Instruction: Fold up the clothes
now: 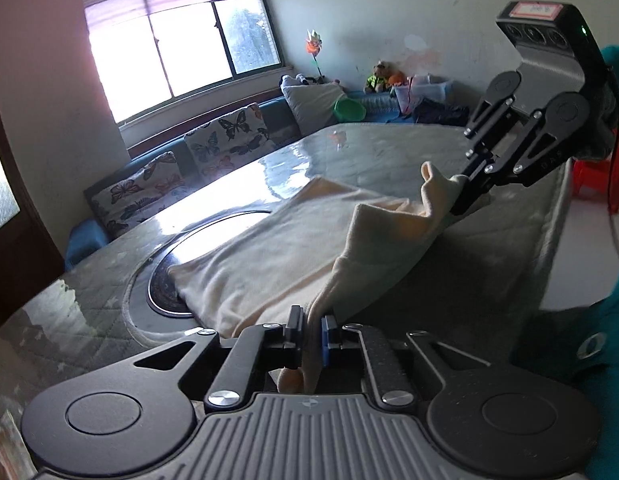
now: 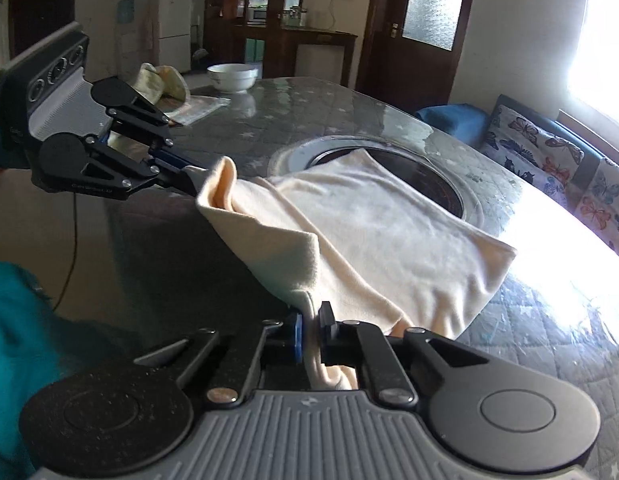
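A cream garment [image 1: 277,248] lies on the grey quilted table [image 1: 381,148], partly over a round cooktop [image 1: 165,280]. My left gripper [image 1: 311,330] is shut on one near corner of it. My right gripper [image 1: 459,200] is shut on the other near corner and holds it a little above the table edge. In the right wrist view the garment [image 2: 369,232] stretches from the right gripper [image 2: 311,326] to the left gripper [image 2: 193,182]. The near hem is lifted between them and sags off the table edge.
A white bowl [image 2: 232,77] and a folded cloth [image 2: 161,80] sit at the table's far end. A sofa with butterfly cushions [image 1: 225,136] runs along the window side. A red stool [image 1: 597,176] stands on the floor. My teal sleeve [image 2: 17,344] is close by.
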{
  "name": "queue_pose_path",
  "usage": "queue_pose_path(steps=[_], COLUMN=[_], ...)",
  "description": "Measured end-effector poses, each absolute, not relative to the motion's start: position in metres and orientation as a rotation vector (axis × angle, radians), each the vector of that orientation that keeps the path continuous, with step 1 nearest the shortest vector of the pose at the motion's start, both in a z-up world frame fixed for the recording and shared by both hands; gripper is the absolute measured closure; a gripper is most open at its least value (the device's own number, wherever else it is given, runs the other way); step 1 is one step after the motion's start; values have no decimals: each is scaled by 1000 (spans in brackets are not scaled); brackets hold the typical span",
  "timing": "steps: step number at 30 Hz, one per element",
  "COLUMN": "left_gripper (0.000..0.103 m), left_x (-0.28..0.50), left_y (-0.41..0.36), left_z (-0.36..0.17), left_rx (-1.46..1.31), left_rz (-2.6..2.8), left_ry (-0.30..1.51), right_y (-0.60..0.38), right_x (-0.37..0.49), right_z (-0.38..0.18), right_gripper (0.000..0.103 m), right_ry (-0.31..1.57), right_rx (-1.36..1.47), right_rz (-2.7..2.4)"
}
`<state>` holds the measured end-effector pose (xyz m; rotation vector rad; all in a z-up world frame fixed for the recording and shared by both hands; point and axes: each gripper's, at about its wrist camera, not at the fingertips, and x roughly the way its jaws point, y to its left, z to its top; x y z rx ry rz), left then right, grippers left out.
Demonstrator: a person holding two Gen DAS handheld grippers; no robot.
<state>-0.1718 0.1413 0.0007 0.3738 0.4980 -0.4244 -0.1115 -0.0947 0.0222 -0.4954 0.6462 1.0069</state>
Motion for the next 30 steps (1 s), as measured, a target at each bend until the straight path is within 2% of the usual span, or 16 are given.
queue_pose_path(steps=[7, 11, 23, 30], left_gripper=[94, 94, 97, 96], left_x=[-218, -215, -105, -23], left_y=[128, 127, 159, 181], left_z=[23, 25, 37, 6], left_rx=[309, 300, 268, 228], left_rz=[-461, -444, -353, -288], left_ry=[500, 497, 494, 583], right_y=[-122, -126, -87, -48], right_x=[-155, -153, -52, 24], right_z=[48, 52, 68, 34], right_gripper=[99, 99, 99, 99], right_ry=[672, 646, 558, 615], right_rx=[-490, -466, -458, -432], right_rz=[1035, 1003, 934, 866])
